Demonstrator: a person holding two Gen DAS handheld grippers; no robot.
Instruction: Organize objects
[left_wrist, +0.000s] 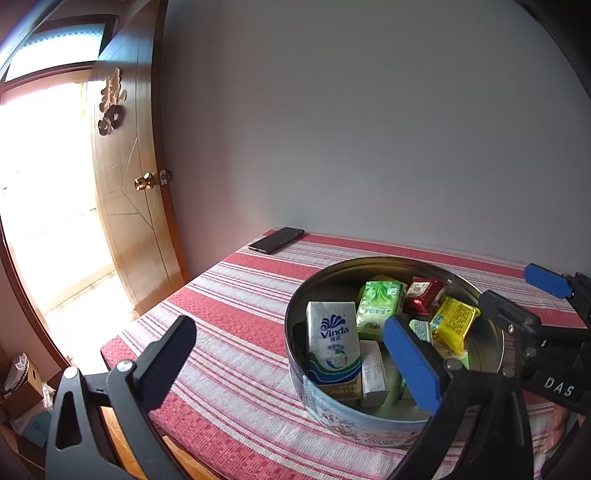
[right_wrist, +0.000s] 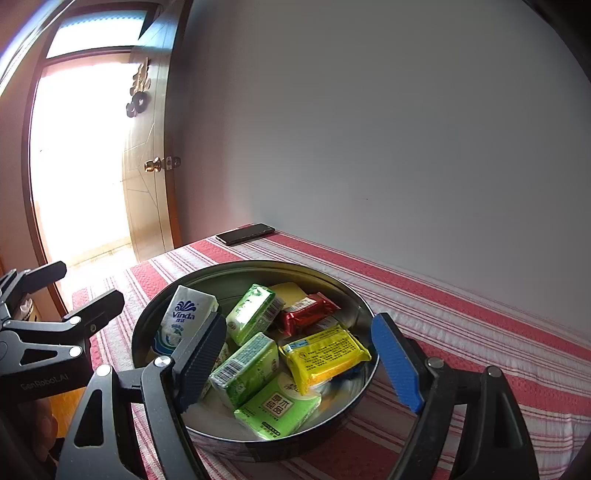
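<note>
1. Round tin (right_wrist: 364, 373) sits on the desk (right_wrist: 461, 317), which is covered in a red-and-white striped cloth, near the front edge. It holds every small packet in view.
2. Contents: Vinda tissue pack (right_wrist: 184, 319) leaning upright against the left wall; three green tissue packs, one at the back (right_wrist: 253, 314), one mid (right_wrist: 245, 369), one at the front (right_wrist: 277, 406); red snack packet (right_wrist: 308, 314); yellow packet (right_wrist: 325, 354) lying over other items. More packets underneath, partly hidden.
3. Left gripper (left_wrist: 291, 365): fingers spread very wide, nothing between them. Its blue-padded finger (left_wrist: 412, 363) hangs over the tin and the other finger hangs over bare cloth to the left of the tin; no contact that I can see.
4. Right gripper (right_wrist: 301, 363): fingers well apart, straddling the tin from in front, holding nothing. No pad visibly presses on a packet or the tin wall.
5. Progress, judged: gathering looks essentially done, since no loose packets show on the cloth in either view.
6. Only other thing on the desk: a dark phone (right_wrist: 245, 233) at the far corner by the wall, well apart from the tin. Can't tell whether it counts as part of the task.
7. Possibly left: straightening the jumbled packets, or fitting a lid. No lid is in view, so that's a guess.
</note>
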